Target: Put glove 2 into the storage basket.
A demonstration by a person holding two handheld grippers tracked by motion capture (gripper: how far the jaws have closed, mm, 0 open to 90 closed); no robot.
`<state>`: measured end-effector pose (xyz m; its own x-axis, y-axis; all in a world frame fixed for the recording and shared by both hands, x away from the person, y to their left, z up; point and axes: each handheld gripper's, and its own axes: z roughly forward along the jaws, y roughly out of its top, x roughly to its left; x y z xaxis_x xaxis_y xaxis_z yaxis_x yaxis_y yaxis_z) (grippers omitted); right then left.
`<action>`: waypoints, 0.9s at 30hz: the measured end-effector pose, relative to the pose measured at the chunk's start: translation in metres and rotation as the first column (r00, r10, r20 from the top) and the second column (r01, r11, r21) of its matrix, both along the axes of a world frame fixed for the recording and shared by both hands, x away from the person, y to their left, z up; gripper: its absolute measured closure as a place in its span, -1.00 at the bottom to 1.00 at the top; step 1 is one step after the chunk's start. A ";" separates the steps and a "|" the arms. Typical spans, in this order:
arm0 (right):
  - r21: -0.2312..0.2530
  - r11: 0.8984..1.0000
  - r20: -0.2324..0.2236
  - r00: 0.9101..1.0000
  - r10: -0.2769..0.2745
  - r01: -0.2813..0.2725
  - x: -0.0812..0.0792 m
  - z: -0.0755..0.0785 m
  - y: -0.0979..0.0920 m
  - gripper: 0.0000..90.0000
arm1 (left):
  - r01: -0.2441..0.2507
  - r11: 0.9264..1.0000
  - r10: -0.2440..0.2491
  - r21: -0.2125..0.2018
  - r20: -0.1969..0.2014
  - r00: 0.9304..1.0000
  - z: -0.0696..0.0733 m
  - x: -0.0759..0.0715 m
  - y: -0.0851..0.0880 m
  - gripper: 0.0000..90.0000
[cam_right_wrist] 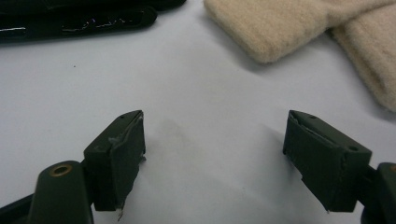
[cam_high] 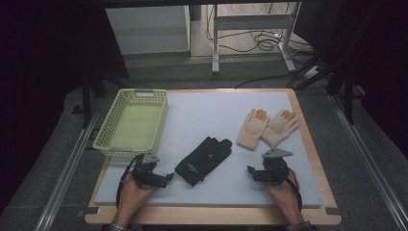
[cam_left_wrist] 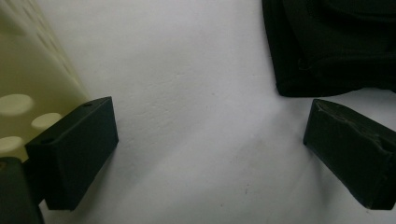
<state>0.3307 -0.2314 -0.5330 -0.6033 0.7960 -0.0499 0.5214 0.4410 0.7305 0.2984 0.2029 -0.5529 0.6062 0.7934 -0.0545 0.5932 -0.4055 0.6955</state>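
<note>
A black glove [cam_high: 202,159] lies flat near the middle front of the white mat [cam_high: 211,115], between my two grippers. Two beige knit gloves [cam_high: 266,127] with orange fingertips lie side by side at the right. My left gripper [cam_high: 169,176] rests on the mat just left of the black glove [cam_left_wrist: 331,46], open, with bare mat between its jaws. My right gripper [cam_high: 250,172] sits low on the mat in front of the beige gloves [cam_right_wrist: 299,23], open and holding nothing. A strip of the black glove [cam_right_wrist: 79,21] shows at the upper left of the right gripper view.
A pale yellow perforated basket [cam_high: 131,122] stands at the mat's left side, its wall [cam_left_wrist: 32,88] close beside my left gripper. The mat lies on a wooden table [cam_high: 211,215]. Table legs and cables lie on the floor beyond.
</note>
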 end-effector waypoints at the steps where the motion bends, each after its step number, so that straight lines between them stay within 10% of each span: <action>1: 0.000 1.000 0.001 1.000 0.000 0.000 0.000 0.000 0.000 -0.55 | 0.001 1.000 -0.001 0.000 0.001 1.000 0.000 0.000 0.000 -0.93; 27: -0.004 1.000 0.007 1.000 -0.002 0.002 -0.001 0.000 0.000 -0.55 | 0.153 0.987 -0.153 -0.055 -0.001 0.988 0.040 0.004 -0.036 -1.00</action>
